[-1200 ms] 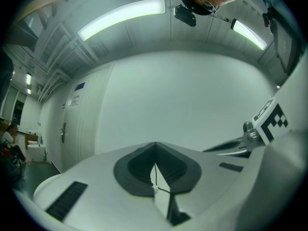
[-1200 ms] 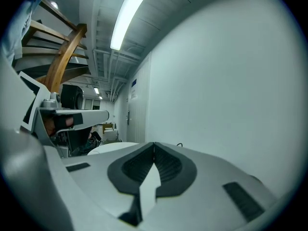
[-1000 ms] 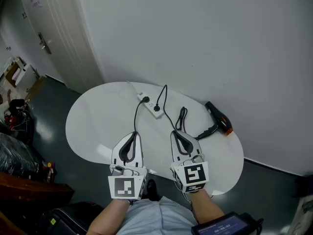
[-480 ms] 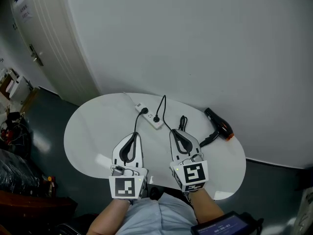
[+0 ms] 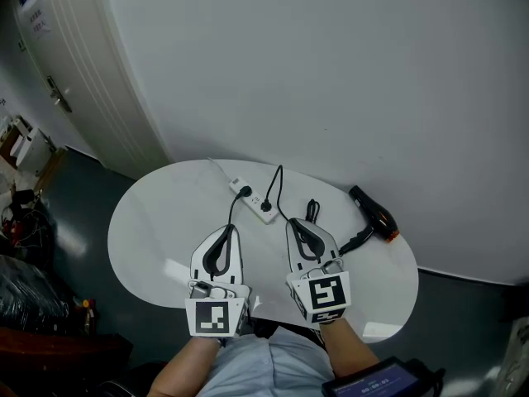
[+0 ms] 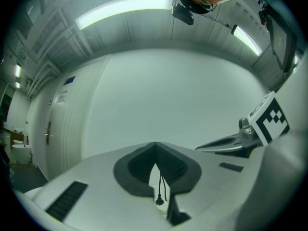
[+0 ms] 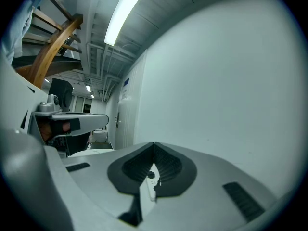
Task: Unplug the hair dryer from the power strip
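Left gripper (image 6: 155,146): jaws pressed together at the tips, with nothing between the pads. Right gripper (image 7: 154,145): jaws likewise pressed together and empty. In the head view both grippers are held side by side over the near part of a white oval table (image 5: 157,222), pointing away from the person toward the wall (image 5: 347,73), each with its marker cube at the rear. A white power strip (image 5: 254,195) lies on the table just beyond the jaw tips, roughly between the two grippers and touching neither. Each gripper view shows part of it through the gap beneath the closed tips. Two black plugs are seated in the strip. The cord of the far plug (image 5: 245,191) runs back toward the left gripper's tip. The cord of the near plug (image 5: 265,205) loops toward the wall, then returns to a coiled cord bundle (image 5: 309,211) just beside the right gripper's tip. From the bundle the cord continues to the handle of the hair dryer (image 5: 376,213). The hair dryer is black with an orange end and lies on the table near its right edge, close to the wall and well apart from the strip. A white door (image 5: 91,64) stands at the left.
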Tool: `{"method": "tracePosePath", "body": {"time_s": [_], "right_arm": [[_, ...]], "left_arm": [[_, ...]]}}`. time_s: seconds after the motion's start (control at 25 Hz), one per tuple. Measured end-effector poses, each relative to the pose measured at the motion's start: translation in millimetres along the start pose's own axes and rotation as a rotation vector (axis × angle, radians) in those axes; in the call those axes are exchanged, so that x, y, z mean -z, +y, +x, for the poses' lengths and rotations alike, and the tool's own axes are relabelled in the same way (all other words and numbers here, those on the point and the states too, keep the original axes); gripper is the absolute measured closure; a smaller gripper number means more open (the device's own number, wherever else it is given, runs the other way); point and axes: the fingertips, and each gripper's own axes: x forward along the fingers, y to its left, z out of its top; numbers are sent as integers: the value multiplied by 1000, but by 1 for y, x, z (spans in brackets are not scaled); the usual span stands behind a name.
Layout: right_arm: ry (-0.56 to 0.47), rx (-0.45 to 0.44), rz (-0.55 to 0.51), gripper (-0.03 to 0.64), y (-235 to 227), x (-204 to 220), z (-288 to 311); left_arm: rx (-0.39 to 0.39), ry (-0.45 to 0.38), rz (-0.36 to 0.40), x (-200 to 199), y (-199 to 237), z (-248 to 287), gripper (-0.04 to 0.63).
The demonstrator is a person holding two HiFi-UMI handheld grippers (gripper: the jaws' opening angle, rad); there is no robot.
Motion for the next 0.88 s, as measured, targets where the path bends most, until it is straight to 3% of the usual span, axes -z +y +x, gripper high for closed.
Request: {"method": "tracePosePath", "body": {"time_s": [0.32,0.88], "right_arm": [[33,-32,25,615,-12,13,18],[52,-132,44,615,-32,23,54]], "left_arm": [[-2,36,39,12,-2,25,597],[-96,82,-2,22,5,58,597]]}}
